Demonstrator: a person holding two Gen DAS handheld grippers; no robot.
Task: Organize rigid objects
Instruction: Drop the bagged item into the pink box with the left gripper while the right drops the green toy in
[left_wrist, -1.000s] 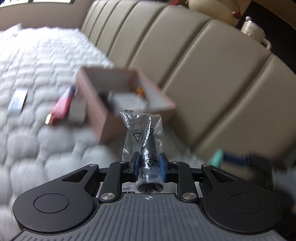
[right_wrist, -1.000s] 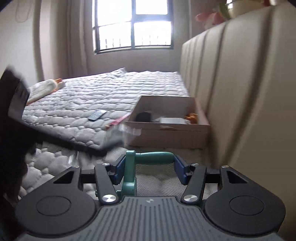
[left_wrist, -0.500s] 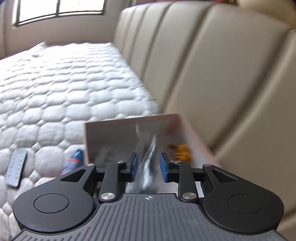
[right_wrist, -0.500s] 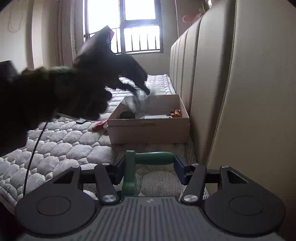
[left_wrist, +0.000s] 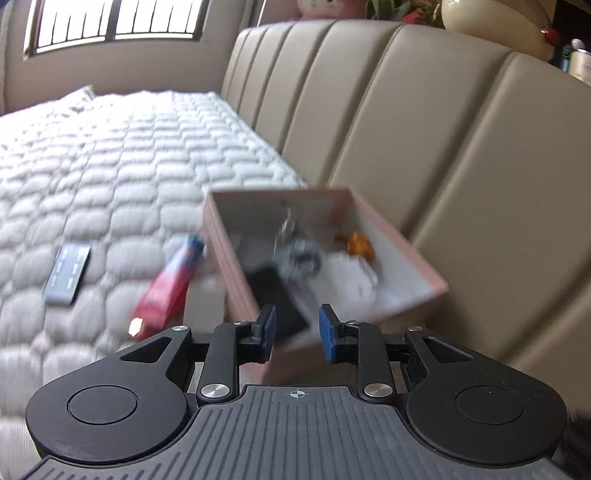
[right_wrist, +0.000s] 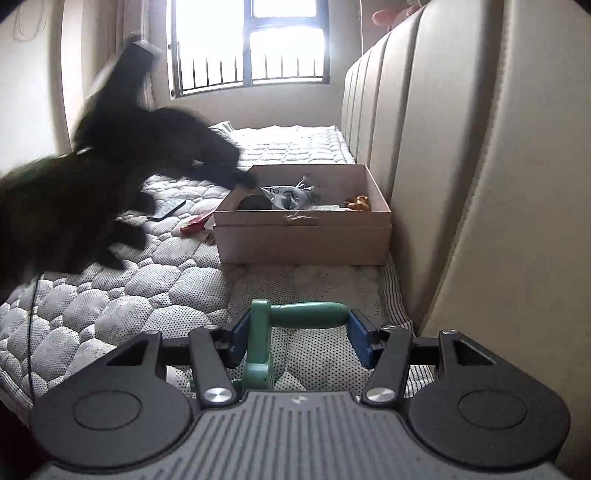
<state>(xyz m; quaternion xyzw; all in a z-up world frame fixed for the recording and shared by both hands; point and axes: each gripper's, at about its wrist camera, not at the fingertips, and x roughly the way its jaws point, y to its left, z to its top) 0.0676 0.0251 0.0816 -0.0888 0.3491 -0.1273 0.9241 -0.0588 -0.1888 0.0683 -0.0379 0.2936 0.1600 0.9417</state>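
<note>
The left gripper (left_wrist: 294, 334), fitted with blue pads, is being held released with nothing between its jaws, poised at the near edge of the open pink-brown cardboard box (left_wrist: 413, 254). The box is being supported by the white quilted mattress (left_wrist: 110, 166), just beside the beige padded headboard (left_wrist: 461, 129) on the right. Inside the box, a clear plastic bag holding a dark part (left_wrist: 299, 254) is being shown near the middle, blurred; a small orange object (left_wrist: 356, 242) is lying toward the right wall, and a black flat item (left_wrist: 277, 295) is lying at the near left.

Outside the box, a red and blue tube (left_wrist: 170, 284) is resting against the left wall, and a grey flat remote control (left_wrist: 68, 273) is lying further left, well apart from the box.

In the right wrist view, the right gripper (right_wrist: 295, 334) is being kept clenched on a teal-green plastic handle (right_wrist: 306, 314), which is being spanned crosswise between the pads above the mattress, near of the box (right_wrist: 303, 240). The bag (right_wrist: 291, 194) is visible in the box there as well.
</note>
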